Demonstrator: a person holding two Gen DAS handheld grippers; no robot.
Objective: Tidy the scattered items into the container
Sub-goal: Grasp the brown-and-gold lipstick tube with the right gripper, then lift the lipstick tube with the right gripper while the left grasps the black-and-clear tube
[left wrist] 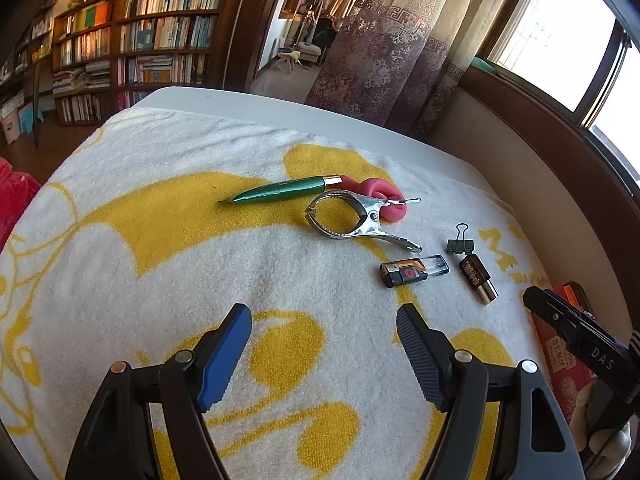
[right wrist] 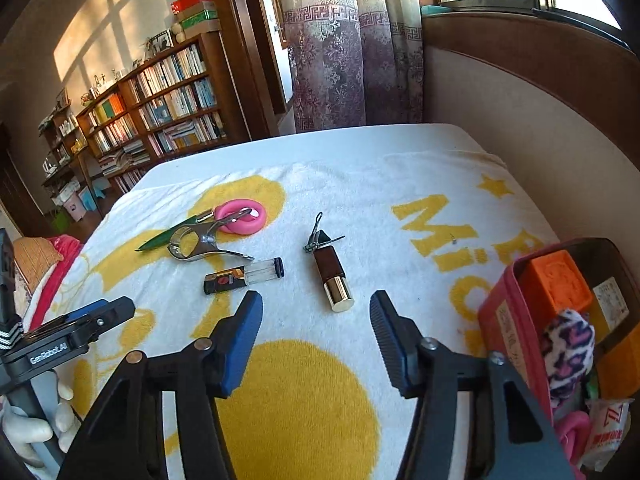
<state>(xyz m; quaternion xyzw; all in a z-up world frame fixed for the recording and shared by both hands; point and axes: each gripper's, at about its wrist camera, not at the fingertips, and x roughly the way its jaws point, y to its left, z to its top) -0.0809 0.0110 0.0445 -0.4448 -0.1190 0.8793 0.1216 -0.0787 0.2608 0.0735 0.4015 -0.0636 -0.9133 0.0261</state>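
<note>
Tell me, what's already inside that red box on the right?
Inside the red rectangular box: an orange embossed block, a fuzzy pink-and-purple leopard-print item, something pink and a white printed packet. Whatever lies beneath them is covered.

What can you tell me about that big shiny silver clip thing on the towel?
The big shiny silver metal spring clamp lies flat on the yellow-and-white towel. Its curved toothed jaws meet at the tips, ringing an oval gap. Two flat handles spread behind a pivot pin. One handle rests on the pink ring; the green pen lies beside the jaws.
</note>
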